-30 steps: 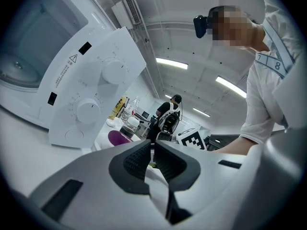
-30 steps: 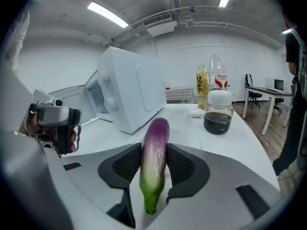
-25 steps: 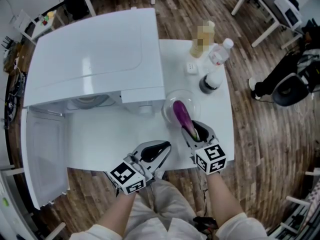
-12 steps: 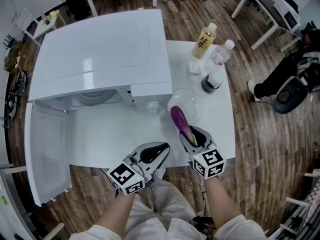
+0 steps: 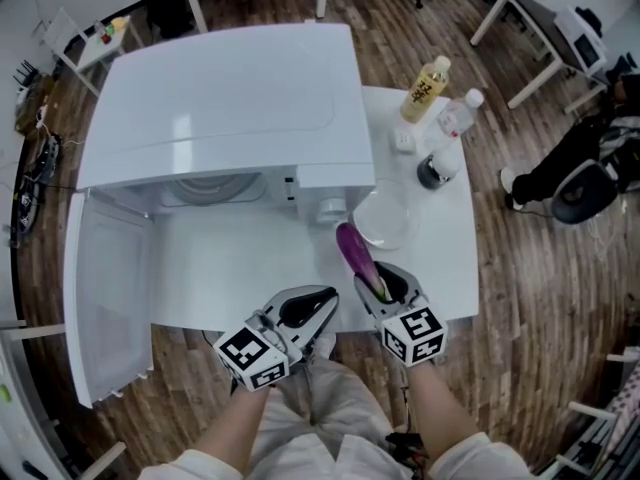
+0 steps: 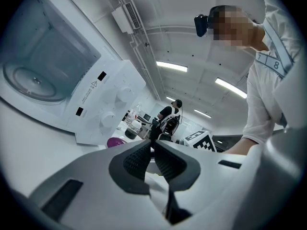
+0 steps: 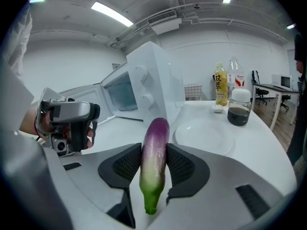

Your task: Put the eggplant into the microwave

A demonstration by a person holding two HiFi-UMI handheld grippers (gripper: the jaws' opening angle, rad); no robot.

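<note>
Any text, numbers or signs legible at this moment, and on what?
"7", "8": strap over the person's shirt.
Warning triangle, with print too small to read: microwave label.
Yellow bottle: label characters too blurred to read.
Cube markers: square patterns, no text.

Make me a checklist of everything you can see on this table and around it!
Surface: white table, carrying the microwave.
Job's things: eggplant held above the table, beside the plate; microwave door open; nothing seen on the turntable.
Clutter: empty plate, dark jar, water bottle, yellow-label bottle, small white box, all to the right of the microwave.
Grippers: left gripper shut, empty; right gripper shut on the eggplant.
Cables: some wires at the far left, off the table.
Surroundings: wooden floor, black chair, another desk.
</note>
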